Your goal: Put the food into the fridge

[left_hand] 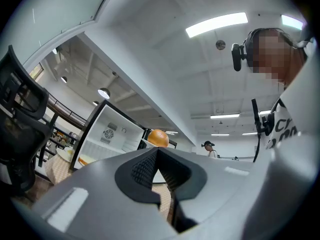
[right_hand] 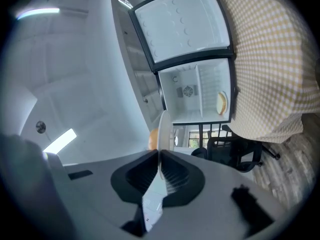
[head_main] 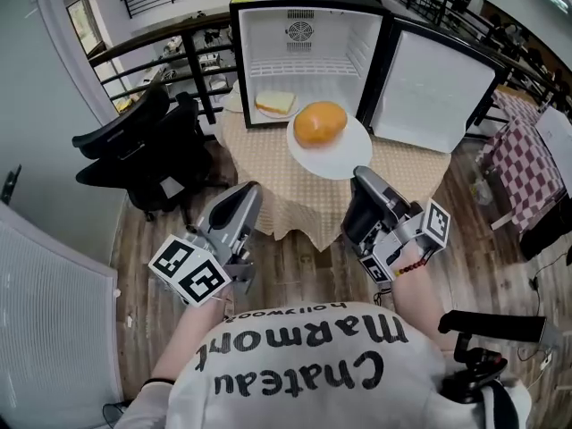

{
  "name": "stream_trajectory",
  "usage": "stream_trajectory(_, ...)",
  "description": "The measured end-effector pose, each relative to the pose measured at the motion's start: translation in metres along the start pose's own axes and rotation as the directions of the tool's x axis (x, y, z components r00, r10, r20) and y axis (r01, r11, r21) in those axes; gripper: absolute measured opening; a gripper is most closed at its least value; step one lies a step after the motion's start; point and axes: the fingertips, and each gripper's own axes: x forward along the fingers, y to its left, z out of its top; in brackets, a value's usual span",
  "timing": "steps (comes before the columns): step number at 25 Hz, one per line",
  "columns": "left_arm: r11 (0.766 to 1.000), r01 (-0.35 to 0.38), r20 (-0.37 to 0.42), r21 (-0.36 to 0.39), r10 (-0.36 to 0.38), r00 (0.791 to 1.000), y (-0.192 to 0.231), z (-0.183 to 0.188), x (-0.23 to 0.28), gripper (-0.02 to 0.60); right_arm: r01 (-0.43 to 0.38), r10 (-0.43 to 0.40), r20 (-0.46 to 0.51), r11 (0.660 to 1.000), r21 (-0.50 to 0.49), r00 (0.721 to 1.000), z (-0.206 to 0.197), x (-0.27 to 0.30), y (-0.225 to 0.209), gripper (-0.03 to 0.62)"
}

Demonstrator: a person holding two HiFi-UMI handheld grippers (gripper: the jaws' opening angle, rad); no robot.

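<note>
Far left, a black office chair [head_main: 143, 150] stands on the wood floor beside the table [head_main: 295, 195] with the checked cloth. My left tongs [head_main: 246, 191] are low at the table's near edge, jaws pressed together with nothing between them; in their own view the tips [left_hand: 157, 151] meet and the bun shows beyond them. Small fridge [head_main: 268, 34] stands on the table with its front toward me, wide open. A slice of toast [head_main: 275, 103] on a small plate lies on its floor, left side. Just in front of the opening is a white plate [head_main: 344, 157], level, its far rim over the fridge's lower front edge. Can't tell whether it clears the cloth. The orange bun [head_main: 320, 123] sits on its left half, oval, long axis roughly left to right across the fridge mouth. My right tongs [head_main: 362, 175] are clamped on the plate's near right rim and point toward the fridge. In their own view the plate [right_hand: 165, 129] is edge-on between the closed jaws, the bun [right_hand: 153, 138] at its far end. Fridge door [head_main: 429, 83] is swung out right.
</note>
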Motion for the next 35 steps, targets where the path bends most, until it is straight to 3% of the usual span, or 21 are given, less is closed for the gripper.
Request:
stream_trajectory(5, 1.000, -0.007, 0.009, 0.008, 0.007, 1.000, 0.051, 0.022, 0.009, 0.005, 0.010, -0.010, -0.003, 1.000, -0.015, 1.000, 0.003, 0.047, -0.016, 0.026)
stream_trajectory(14, 1.000, 0.012, -0.039, 0.002, -0.012, 0.999, 0.125, 0.026, 0.020, 0.005, 0.014, -0.013, 0.045, 1.000, -0.018, 0.999, 0.014, 0.102, -0.052, 0.026)
stream_trajectory(23, 0.999, 0.026, -0.046, -0.021, -0.027, 0.999, 0.161, 0.021, 0.043, 0.005, 0.070, -0.068, 0.078, 0.997, -0.026, 0.995, 0.040, 0.122, -0.080, 0.026)
stream_trajectory(35, 0.997, 0.059, -0.088, -0.045, -0.063, 0.994, 0.211, 0.010, 0.117, 0.005, 0.084, -0.084, 0.098, 0.996, 0.007, 0.992, 0.112, 0.172, -0.120, 0.026)
